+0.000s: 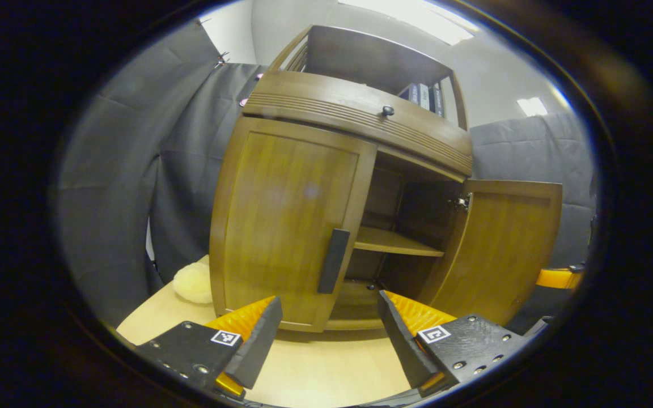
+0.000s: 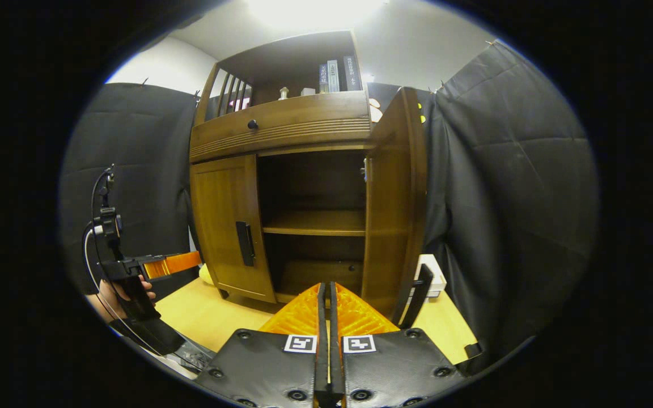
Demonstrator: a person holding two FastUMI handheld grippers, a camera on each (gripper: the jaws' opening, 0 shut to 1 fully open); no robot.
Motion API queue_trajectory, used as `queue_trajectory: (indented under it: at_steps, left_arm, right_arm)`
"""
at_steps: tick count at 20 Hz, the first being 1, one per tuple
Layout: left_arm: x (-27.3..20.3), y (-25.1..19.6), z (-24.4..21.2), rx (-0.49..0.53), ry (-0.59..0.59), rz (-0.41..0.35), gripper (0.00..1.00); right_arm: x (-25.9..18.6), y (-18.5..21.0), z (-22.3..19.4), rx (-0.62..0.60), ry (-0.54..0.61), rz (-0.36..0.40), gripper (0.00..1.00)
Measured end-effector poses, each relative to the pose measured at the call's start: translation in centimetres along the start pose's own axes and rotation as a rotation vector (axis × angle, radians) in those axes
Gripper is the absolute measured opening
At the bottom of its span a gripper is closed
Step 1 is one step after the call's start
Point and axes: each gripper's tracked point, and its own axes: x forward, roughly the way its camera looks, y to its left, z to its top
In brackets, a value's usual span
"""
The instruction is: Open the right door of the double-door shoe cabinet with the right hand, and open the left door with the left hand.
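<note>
My left gripper point(image 1: 329, 323) is spread wide and empty before the closed left door point(image 1: 287, 226); my right gripper point(image 2: 328, 317) is pinched together, empty, beside the open right door point(image 2: 394, 209). The door looks stiff and hinged, so I'd grip its dark vertical handle point(image 1: 333, 260).

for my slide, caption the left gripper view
Open left tongs face the brown wooden shoe cabinet's closed left door; right door already open.

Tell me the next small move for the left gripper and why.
Probably ease the left gripper forward so its open jaws straddle the dark vertical handle of the left door. That door is shut while the right door already stands wide open, baring the shelf. The handle sits just above and between the jaws, not yet gripped.
</note>
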Motion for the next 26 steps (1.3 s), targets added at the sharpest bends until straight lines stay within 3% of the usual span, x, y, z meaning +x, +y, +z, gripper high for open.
queue_trajectory:
  at_steps: [2, 3, 4, 11, 12, 19, 25, 26]
  left_arm:
    - [-0.3, -1.0, 0.0, 0.010, -0.007, 0.018, 1.00]
    - [-0.4, -1.4, 0.0, 0.009, -0.011, 0.022, 1.00]
    - [-0.7, -1.0, 0.3, 0.004, -0.010, 0.025, 1.00]
    - [0.8, -1.0, -1.9, 0.001, -0.010, 0.022, 1.00]
    - [1.3, -1.5, -2.3, 0.004, -0.009, 0.017, 1.00]
    - [8.5, -2.9, -1.3, 0.031, -0.004, 0.019, 1.00]
    - [12.4, -2.9, -3.1, 0.041, 0.036, 0.052, 1.00]
    - [12.8, -2.6, -3.4, 0.046, 0.043, 0.063, 0.92]
  right_arm:
    - [1.4, 0.8, 0.3, 0.019, -0.001, 0.006, 0.00]
    - [2.0, 1.1, 0.3, 0.034, -0.002, 0.006, 0.04]
    - [2.7, 1.5, 0.4, 0.050, -0.005, 0.005, 0.00]
    - [7.6, 4.0, 2.9, 0.084, -0.079, 0.002, 0.03]
    - [8.5, 4.6, 3.3, 0.086, -0.082, 0.020, 0.11]
    - [11.7, 3.6, 2.4, 0.026, -0.057, -0.004, 0.96]
    - [14.8, 4.1, 1.7, -0.007, 0.008, 0.034, 0.93]
    - [15.1, 3.9, 1.7, -0.014, 0.011, 0.039, 0.95]
